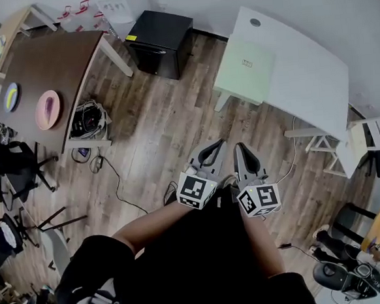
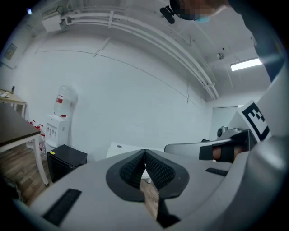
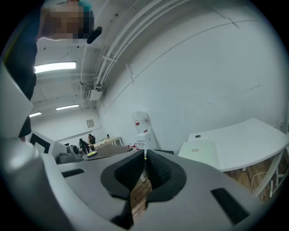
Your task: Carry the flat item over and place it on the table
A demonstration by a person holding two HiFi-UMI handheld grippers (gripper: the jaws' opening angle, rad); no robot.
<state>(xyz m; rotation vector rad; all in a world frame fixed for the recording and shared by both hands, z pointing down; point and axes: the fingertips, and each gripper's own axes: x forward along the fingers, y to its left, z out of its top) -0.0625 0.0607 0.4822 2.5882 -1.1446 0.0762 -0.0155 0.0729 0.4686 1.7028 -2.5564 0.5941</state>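
Note:
A pale green flat square item lies on the near end of the white curved table; the right gripper view shows the same item ahead to the right. Both grippers are held side by side in front of the person's body, well short of that table. My left gripper is shut with nothing between its jaws, as its own view confirms. My right gripper is also shut and empty.
A black cabinet stands on the wood floor at the back. A brown table at the left carries a pink plate and a smaller dish. A water dispenser stands by the wall. Chairs and cables lie at the left and lower right.

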